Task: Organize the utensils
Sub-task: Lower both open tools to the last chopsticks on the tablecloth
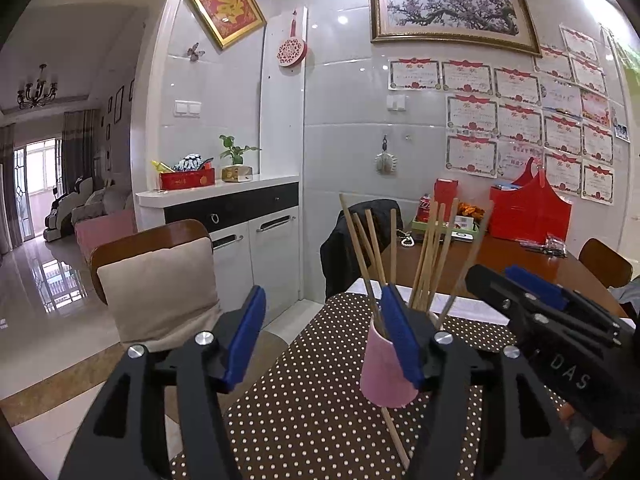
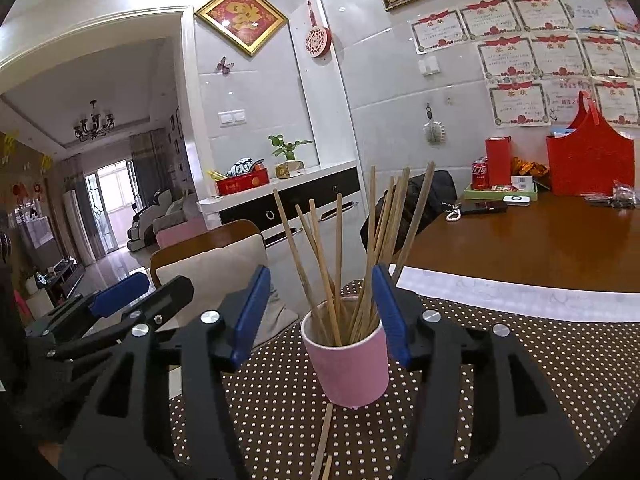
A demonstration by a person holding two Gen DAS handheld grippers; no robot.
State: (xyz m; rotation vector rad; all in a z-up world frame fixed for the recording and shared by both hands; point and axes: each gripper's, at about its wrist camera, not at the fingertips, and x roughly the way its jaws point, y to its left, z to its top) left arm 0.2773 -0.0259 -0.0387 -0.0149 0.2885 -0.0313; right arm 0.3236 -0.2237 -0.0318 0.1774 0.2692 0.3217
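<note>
A pink cup [image 2: 348,364] stands on the brown polka-dot mat [image 2: 520,360] with several wooden chopsticks [image 2: 340,248] upright in it. My right gripper [image 2: 320,316] is open just in front of the cup, and its blue pads do not touch it. A loose chopstick [image 2: 324,436] lies on the mat on the near side of the cup. In the left wrist view my left gripper [image 1: 324,340] is open and empty, left of the cup [image 1: 380,376], whose right side is hidden by one finger. The same loose chopstick [image 1: 394,436] lies below the cup. The right gripper [image 1: 504,276] shows at the right edge.
A chair with a beige cushion [image 1: 160,280] stands left of the mat's edge. Beyond the mat, the wooden table [image 2: 540,240] carries a red bag [image 2: 588,160], a cola can [image 2: 479,172] on a tray, and small items. A dark jacket hangs on the far chair [image 1: 352,240].
</note>
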